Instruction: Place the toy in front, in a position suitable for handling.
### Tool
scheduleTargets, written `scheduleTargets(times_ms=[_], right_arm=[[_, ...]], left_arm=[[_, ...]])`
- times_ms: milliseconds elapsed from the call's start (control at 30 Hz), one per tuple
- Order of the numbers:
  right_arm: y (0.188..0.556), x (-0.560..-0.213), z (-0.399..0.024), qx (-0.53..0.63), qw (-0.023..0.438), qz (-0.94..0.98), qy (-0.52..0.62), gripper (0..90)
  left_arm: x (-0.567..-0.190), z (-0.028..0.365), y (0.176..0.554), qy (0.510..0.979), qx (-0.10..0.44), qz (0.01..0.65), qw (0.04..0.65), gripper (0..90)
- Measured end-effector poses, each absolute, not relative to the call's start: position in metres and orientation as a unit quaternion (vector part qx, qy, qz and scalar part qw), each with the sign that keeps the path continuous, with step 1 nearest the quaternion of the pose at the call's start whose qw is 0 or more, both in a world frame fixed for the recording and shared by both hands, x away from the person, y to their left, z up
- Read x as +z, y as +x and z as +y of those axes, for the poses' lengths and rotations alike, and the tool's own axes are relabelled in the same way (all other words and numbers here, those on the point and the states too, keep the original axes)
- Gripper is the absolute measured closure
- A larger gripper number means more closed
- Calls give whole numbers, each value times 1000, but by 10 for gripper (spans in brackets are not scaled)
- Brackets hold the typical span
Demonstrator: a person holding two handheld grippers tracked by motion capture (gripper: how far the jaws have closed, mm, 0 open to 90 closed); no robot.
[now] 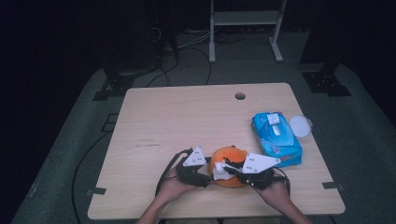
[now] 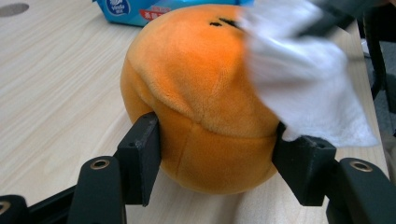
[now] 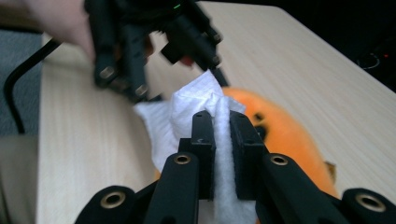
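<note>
An orange plush ball (image 1: 229, 161) with a stitched black face sits near the table's front edge. My left gripper (image 1: 209, 173) holds it from the left; in the left gripper view both pads (image 2: 140, 154) press into the orange plush ball (image 2: 205, 107) low on its sides, either side of the left gripper (image 2: 219, 163). My right gripper (image 3: 222, 135) is shut on a folded white wipe (image 3: 196, 102), which lies against the top of the orange plush ball (image 3: 289, 135). In the high view the right gripper (image 1: 232, 169) brings the wipe (image 1: 222, 172) in from the right. The wipe (image 2: 308, 88) drapes over the ball's right shoulder.
A blue pack of wet wipes (image 1: 276, 138) lies to the right of the ball, with a round white lid (image 1: 299, 126) beside it. The wooden table (image 1: 187, 116) has a cable hole (image 1: 240, 96) near its far edge. A metal stand (image 1: 245, 18) is beyond the table.
</note>
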State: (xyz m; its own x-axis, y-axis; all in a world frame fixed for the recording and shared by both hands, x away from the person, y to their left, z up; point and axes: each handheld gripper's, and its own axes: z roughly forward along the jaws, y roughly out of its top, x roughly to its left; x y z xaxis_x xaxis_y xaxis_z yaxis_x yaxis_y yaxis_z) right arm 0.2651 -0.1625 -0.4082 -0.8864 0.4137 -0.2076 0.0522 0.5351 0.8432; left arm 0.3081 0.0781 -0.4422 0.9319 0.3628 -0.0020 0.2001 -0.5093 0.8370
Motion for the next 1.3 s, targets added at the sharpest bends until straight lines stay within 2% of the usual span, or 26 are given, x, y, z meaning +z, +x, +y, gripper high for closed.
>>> scheduleTargets(times_ms=[300,400,467,633,733,1033,1300], right_arm=[[264,-427,-209,440,187,859,183,808],[262,-429,-209,436,190,861,179,808],[260,-429,-202,436,188,864,169,809],[255,-427,-175,440,180,870,131,807],[255,-426,-174,441,180,870,125,808],[262,-430,-211,444,168,860,186,808],[303,-424,-207,457,180,841,228,808]], left_arm=[[-445,81,312,858,75,174,478,350],[-441,82,312,852,67,166,492,211],[-434,84,312,841,68,161,512,175],[-436,87,313,841,82,172,506,255],[-438,92,315,843,79,179,501,308],[-441,92,312,845,86,173,498,335],[-442,93,309,852,88,163,490,347]])
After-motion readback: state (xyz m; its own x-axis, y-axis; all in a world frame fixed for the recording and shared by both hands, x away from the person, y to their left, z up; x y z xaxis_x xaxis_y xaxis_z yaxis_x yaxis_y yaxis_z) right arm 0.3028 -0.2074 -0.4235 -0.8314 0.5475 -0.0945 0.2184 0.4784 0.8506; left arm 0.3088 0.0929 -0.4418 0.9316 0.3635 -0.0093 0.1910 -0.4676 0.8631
